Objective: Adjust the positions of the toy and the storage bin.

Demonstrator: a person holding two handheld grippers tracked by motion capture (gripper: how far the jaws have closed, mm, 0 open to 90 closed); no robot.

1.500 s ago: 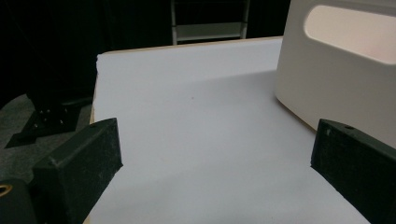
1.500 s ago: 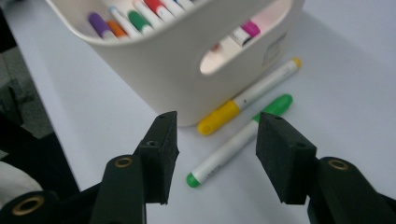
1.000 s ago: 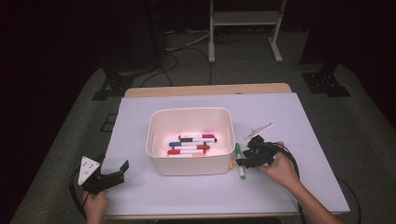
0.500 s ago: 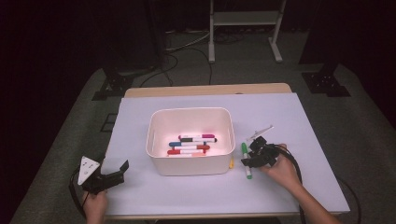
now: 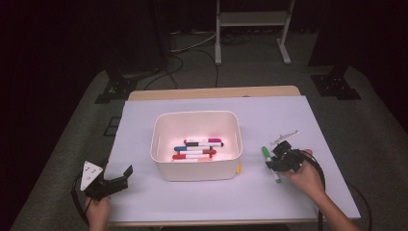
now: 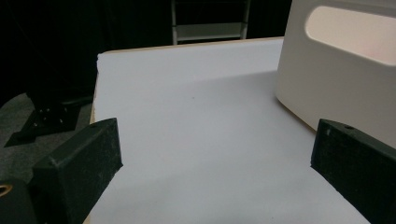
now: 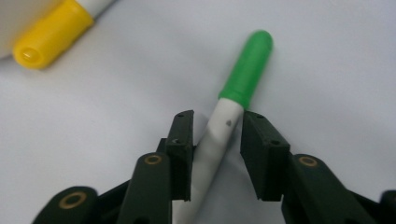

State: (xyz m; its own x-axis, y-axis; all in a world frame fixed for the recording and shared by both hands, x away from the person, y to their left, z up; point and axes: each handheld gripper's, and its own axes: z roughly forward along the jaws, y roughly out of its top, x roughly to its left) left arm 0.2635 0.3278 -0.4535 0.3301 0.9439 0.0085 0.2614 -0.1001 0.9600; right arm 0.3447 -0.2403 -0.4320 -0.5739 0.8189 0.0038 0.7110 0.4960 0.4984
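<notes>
Right tongs (image 7: 215, 140) just closing around green marker (image 7: 233, 102) on tabletop (image 5: 288, 120), seemingly not yet clamped; left tongs (image 6: 210, 158) released, idle; pickup imminent.

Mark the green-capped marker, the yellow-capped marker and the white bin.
green-capped marker (image 7: 246, 70), right gripper view, on its green cap.
yellow-capped marker (image 7: 49, 35), right gripper view, on its yellow cap.
white bin (image 5: 197, 169), high view, on its near wall.
</notes>
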